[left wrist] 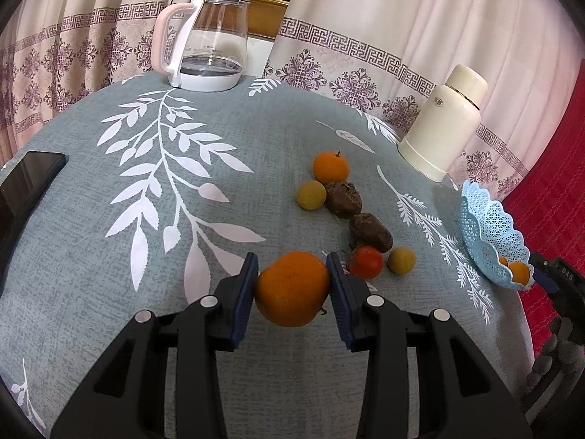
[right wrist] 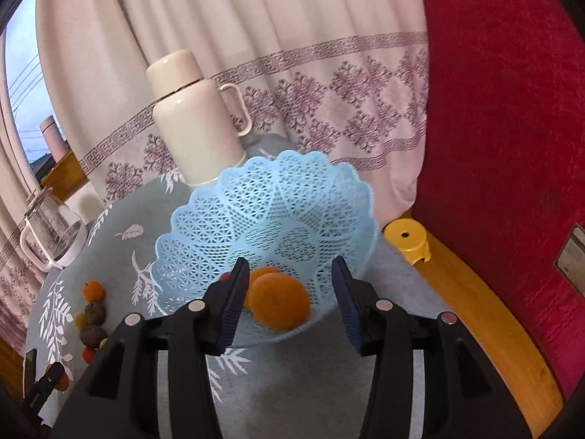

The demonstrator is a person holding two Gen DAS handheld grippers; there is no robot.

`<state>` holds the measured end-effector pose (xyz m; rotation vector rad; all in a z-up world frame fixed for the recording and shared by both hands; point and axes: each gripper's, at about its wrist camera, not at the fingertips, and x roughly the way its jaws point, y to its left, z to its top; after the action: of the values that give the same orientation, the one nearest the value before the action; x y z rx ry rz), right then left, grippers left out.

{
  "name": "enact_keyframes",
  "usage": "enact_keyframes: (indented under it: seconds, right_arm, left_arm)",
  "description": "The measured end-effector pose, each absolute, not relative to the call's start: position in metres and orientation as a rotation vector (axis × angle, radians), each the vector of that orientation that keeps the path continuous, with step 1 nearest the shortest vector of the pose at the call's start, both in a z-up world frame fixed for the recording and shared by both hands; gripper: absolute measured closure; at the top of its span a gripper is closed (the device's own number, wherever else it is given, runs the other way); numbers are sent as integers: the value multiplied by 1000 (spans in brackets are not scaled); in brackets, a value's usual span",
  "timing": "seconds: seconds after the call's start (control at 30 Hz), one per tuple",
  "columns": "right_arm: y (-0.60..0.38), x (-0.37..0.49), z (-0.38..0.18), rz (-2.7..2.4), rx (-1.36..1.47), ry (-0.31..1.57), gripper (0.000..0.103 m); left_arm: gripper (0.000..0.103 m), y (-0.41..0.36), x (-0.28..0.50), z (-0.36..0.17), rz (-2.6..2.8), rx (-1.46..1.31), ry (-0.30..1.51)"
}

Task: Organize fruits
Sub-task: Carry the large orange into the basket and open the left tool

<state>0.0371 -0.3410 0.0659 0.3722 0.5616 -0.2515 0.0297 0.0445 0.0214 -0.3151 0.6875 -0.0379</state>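
My left gripper (left wrist: 291, 280) is shut on a large orange (left wrist: 291, 289), holding it over the grey-green tablecloth. Beyond it lie a smaller orange (left wrist: 331, 167), two yellow-green fruits (left wrist: 311, 195), two dark brown fruits (left wrist: 370, 232) and a red fruit (left wrist: 365, 262). The light blue lattice basket (left wrist: 490, 234) sits at the table's right edge. In the right wrist view my right gripper (right wrist: 290, 285) is open just in front of the basket (right wrist: 270, 219), which holds two oranges (right wrist: 279, 301) and a small red fruit behind them.
A glass kettle (left wrist: 206, 42) with a pink handle stands at the back of the table. A cream thermos (left wrist: 444, 124) stands behind the basket. A black phone (left wrist: 25, 183) lies at the left edge. A yellow stool (right wrist: 407, 239) stands below, by the red chair.
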Motion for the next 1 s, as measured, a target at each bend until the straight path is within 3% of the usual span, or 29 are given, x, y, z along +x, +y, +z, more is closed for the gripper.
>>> enact_keyframes:
  seconds: [0.1,0.23,0.63,1.0]
  right_arm:
    - [-341,24,68,-281,361,525,54]
    - [-336,6,72,-342,312,458,43]
    - [-333,-5,64,-383,311,418,42]
    - [-336,-10,63,-379,334,394,42]
  left_arm:
    - [63,43,30,24,-41,-306,684]
    - [63,38,28,33,-49,-286,667]
    - [63,-1,34,64,-120,-241,654]
    - [63,-93,67,93,-309,-97,616]
